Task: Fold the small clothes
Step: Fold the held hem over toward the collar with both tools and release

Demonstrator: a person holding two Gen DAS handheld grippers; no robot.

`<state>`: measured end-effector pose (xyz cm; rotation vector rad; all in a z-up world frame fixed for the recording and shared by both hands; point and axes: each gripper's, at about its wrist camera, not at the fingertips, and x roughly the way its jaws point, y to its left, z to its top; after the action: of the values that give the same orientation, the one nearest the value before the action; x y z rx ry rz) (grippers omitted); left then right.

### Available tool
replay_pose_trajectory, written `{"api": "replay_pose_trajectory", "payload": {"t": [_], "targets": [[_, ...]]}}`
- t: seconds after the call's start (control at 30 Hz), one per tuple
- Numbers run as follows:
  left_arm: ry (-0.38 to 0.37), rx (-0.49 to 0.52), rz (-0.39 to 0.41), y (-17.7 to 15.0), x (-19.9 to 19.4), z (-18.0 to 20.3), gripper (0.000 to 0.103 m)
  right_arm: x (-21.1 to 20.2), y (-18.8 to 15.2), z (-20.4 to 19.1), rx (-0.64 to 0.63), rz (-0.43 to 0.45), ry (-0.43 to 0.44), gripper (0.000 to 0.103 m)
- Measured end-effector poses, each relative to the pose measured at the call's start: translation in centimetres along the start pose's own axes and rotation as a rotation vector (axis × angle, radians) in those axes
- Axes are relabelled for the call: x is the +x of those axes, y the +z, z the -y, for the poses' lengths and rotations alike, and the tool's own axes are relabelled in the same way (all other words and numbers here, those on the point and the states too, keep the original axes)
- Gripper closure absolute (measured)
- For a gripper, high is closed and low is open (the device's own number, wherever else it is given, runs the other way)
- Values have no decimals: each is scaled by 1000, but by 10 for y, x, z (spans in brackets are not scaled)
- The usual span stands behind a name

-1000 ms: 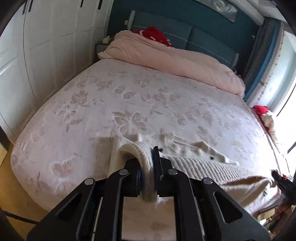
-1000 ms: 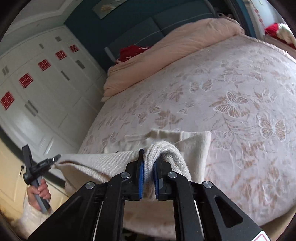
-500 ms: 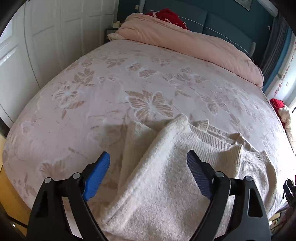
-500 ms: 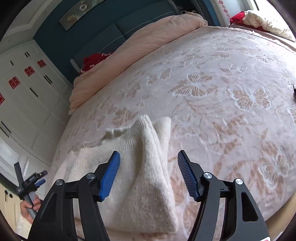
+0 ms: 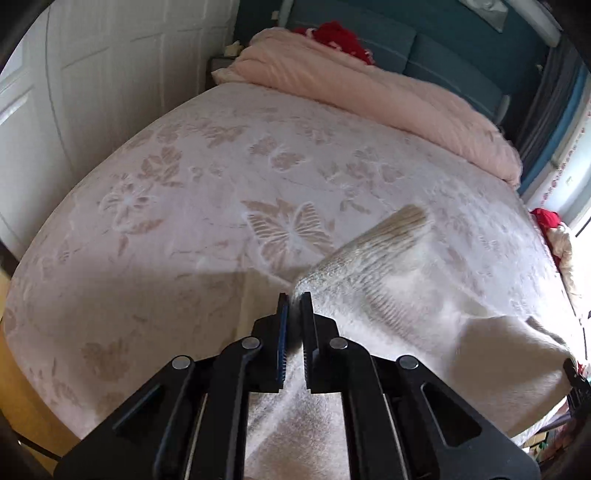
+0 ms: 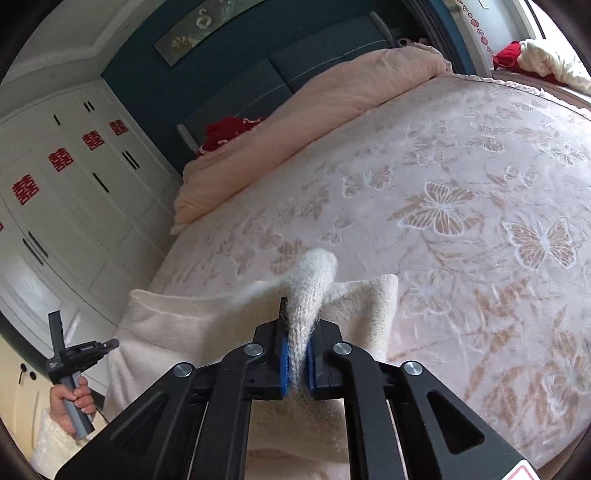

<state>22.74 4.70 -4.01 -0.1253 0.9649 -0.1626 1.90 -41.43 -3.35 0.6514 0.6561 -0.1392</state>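
A cream knitted sweater (image 5: 424, 332) lies at the near edge of the bed; it also shows in the right wrist view (image 6: 207, 332). My left gripper (image 5: 294, 299) is shut on a fold of the sweater at its left side, and the cloth is blurred as it lifts. My right gripper (image 6: 295, 325) is shut on a raised ridge of the sweater at its right side. The other hand-held gripper (image 6: 74, 362) shows at the lower left in the right wrist view.
The bed has a pink bedspread (image 5: 258, 177) with butterfly patterns. A rolled pink duvet (image 5: 369, 88) and a red item (image 5: 336, 33) lie at the headboard. White wardrobe doors (image 6: 66, 206) stand on the left. Red and white cloth (image 6: 535, 59) lies by the window.
Both grippers were shut on the sweater, opened and let it drop flat half a second ago, and are now shut again on new folds of it.
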Motion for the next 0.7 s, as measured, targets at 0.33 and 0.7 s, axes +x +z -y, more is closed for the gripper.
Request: {"api": "replay_pose_trajectory", "payload": {"t": [0.33, 0.7], "targets": [[53, -6, -106, -20, 52, -10, 93, 51, -17, 11, -58, -157, -146, 70], [102, 70, -138, 0, 94, 25, 103, 94, 13, -4, -63, -137, -132, 97]]}}
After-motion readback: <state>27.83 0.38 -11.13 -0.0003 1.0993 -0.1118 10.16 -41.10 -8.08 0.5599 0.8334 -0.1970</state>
